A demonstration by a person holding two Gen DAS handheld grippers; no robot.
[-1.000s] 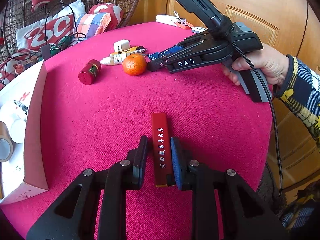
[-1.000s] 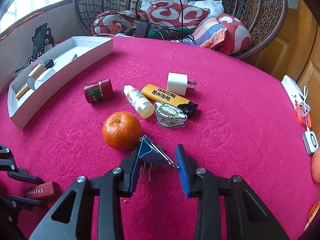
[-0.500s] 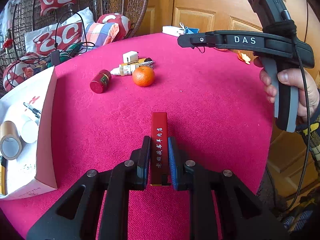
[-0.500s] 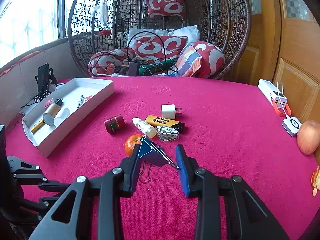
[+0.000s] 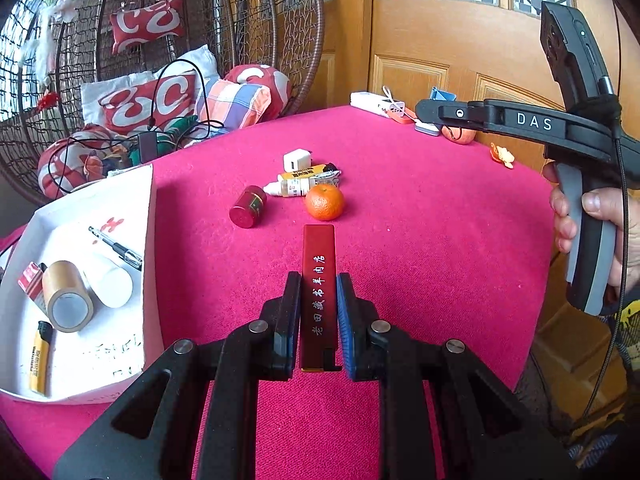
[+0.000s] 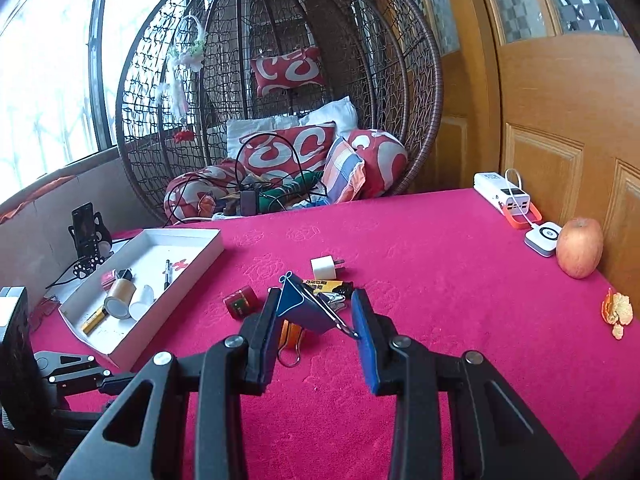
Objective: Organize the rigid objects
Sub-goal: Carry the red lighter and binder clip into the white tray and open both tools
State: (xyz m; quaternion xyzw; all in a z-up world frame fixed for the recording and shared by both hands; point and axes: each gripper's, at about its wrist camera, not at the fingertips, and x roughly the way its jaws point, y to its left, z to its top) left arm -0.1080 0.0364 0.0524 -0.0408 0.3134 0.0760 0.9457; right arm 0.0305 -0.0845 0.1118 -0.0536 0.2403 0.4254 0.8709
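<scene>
1. Bench [image 5: 440, 240]: magenta cloth cover.
2. Ahead of left tongs [image 5: 319, 320]: tangerine [image 5: 324, 201], red tin [image 5: 248, 212], dropper bottle [image 5: 289, 188], white plug [image 5: 296, 159].
3. Left of them: white tray [image 5: 150, 240].
4. Far right edge: apple [image 6: 579, 247], peel [image 6: 618, 310].

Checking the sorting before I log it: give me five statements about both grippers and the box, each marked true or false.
1. The left gripper is shut on the red bar. True.
2. The right gripper holds the orange. False: it is shut on a blue binder clip.
3. A roll of tape lies in the white box. True.
4. The white box is empty. False: it also holds a pen and a yellow lighter.
5. The apple sits inside the box. False: it is on the table's far edge.
</scene>
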